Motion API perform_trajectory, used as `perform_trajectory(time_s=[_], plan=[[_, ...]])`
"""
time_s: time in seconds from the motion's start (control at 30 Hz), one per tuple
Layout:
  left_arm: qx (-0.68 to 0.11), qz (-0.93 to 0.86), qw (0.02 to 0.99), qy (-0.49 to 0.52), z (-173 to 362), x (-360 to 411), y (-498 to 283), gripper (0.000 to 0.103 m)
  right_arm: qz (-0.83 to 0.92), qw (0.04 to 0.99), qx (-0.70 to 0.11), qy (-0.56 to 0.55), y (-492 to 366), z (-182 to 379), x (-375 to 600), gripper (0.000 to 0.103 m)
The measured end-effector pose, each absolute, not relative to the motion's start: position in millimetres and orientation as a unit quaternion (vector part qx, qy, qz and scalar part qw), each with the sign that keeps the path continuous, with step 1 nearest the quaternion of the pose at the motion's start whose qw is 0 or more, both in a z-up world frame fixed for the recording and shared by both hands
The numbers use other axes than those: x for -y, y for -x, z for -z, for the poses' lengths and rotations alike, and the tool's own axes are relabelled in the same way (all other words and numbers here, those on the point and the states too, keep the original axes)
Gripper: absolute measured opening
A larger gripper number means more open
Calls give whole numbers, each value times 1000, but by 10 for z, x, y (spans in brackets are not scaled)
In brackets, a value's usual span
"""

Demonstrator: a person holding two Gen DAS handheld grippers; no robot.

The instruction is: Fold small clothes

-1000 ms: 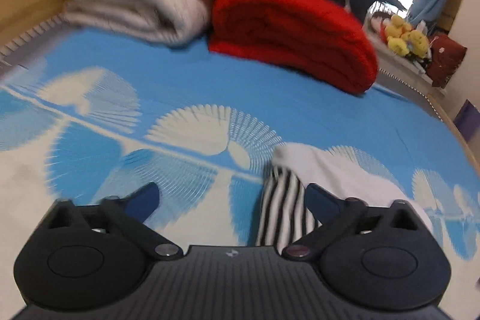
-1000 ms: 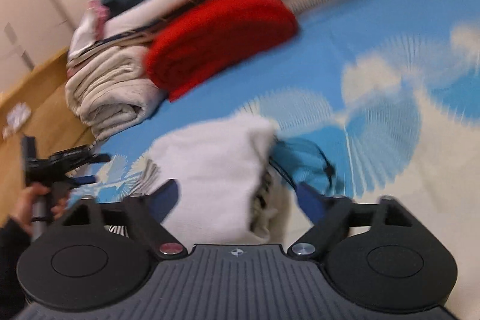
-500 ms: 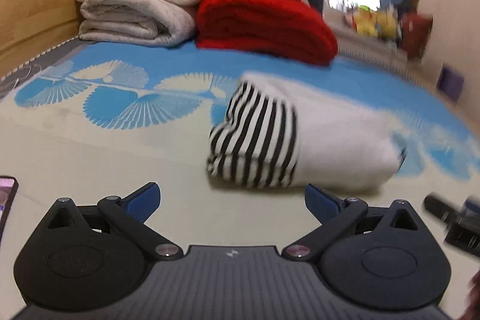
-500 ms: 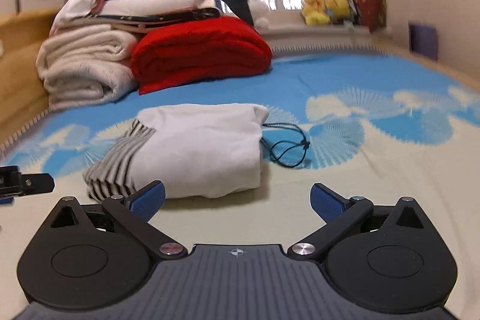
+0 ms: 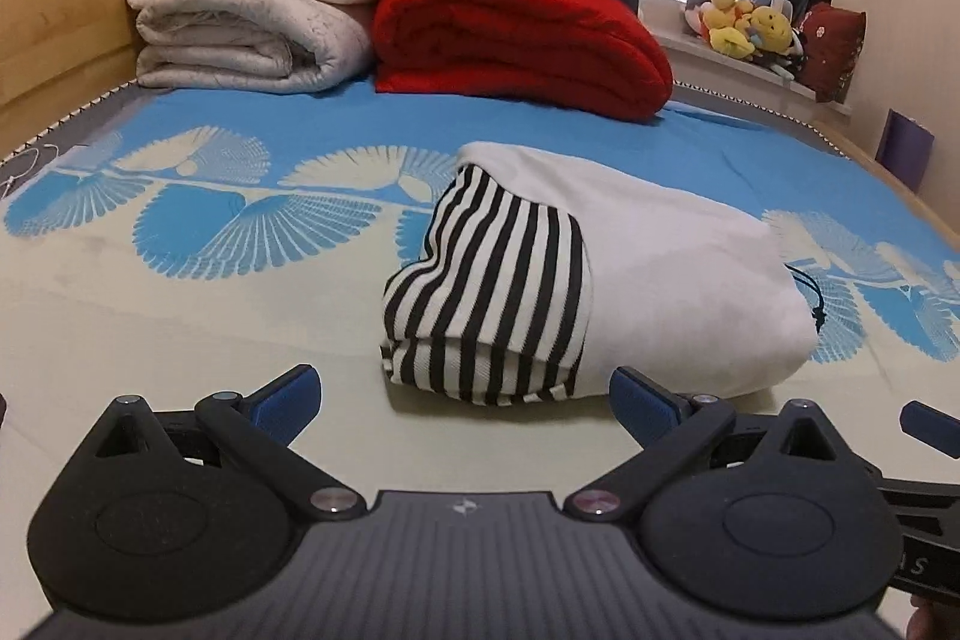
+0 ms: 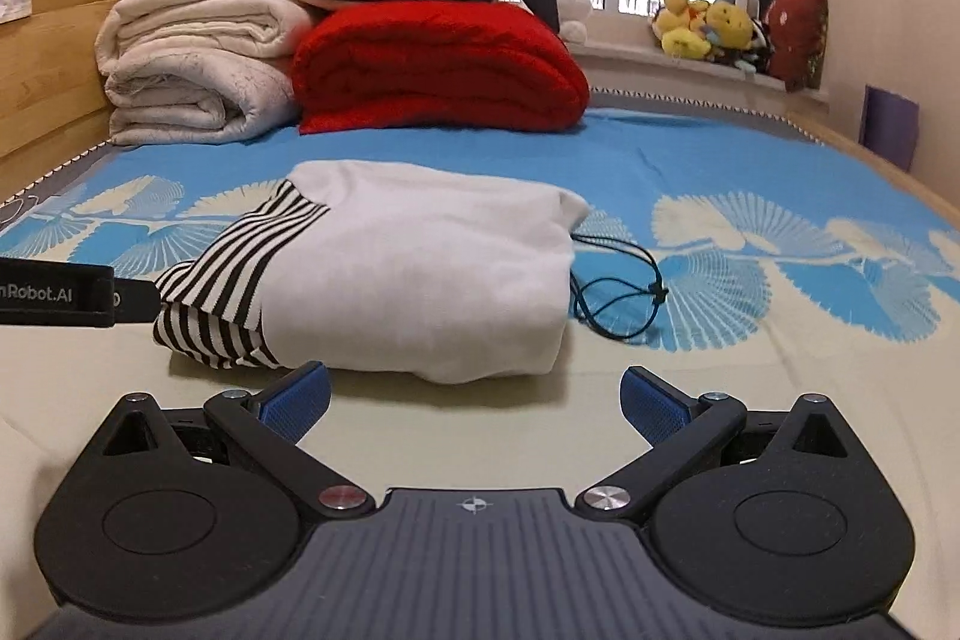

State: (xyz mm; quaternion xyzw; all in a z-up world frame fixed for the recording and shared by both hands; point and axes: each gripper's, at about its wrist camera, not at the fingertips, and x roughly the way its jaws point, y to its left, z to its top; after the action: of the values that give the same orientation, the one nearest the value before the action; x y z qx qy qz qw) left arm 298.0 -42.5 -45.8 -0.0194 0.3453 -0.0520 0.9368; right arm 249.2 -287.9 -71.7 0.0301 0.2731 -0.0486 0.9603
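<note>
A small white garment with black-and-white striped cuffs lies folded into a compact bundle on the bed; it also shows in the right wrist view. A black drawstring trails from its right side. My left gripper is open and empty, low over the bed just in front of the striped end. My right gripper is open and empty, just in front of the white part. The left gripper's body shows at the left edge of the right wrist view.
A red folded blanket and a stack of cream blankets with a plush shark on top stand at the head of the bed. Stuffed toys sit on the window sill. A wooden bed frame runs along the left.
Both grippers have pulled back from the garment and settled level in front of it. The folded bundle now lies still on the bed.
</note>
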Motion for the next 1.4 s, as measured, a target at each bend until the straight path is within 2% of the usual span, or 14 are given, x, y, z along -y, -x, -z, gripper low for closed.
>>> perform_trajectory(time_s=[1.4], plan=[[-353,34,935,-16,560,515,-2900,102,53,953,-294,-45,-2519,834,2853,102]])
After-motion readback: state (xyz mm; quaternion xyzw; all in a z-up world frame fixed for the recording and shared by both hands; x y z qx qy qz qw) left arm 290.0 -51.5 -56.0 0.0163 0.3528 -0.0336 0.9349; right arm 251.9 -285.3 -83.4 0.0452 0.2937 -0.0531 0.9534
